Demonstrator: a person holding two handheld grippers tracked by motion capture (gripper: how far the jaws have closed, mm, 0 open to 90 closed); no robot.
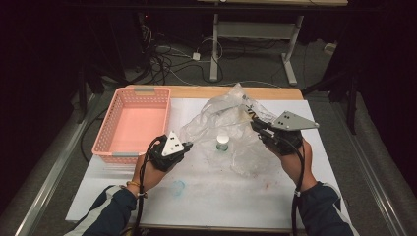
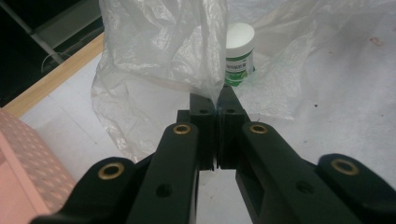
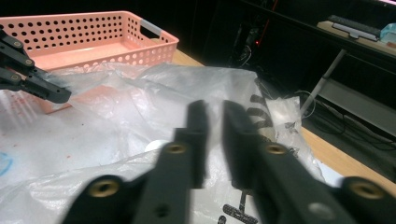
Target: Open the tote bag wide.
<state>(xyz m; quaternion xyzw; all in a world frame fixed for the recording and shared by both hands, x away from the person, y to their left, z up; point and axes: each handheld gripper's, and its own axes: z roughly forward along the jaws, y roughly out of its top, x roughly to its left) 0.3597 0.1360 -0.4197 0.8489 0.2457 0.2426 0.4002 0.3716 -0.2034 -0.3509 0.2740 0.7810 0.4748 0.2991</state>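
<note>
Dark room, white-covered desk (image 1: 206, 196). Left tool (image 2: 218, 100) has its jaws pressed together on the plastic bag (image 1: 231, 125); right tool (image 3: 214, 122) stands slightly spread with film between, grip uncertain. Mid-frame, the small bottle (image 1: 223, 142) could tip if the bag tears or slips. Pink basket (image 1: 133, 123) crowds upper left; open room lies bottom centre.

I'm seeing the bottle (image 1: 222, 142) only hazily through the bag (image 1: 231, 123) from above, and the bag is covering its left side in the left gripper view. The basket (image 2: 25, 163) is getting cut off at that view's edge. The right gripper (image 3: 214, 112) is looking blurry up close.
</note>
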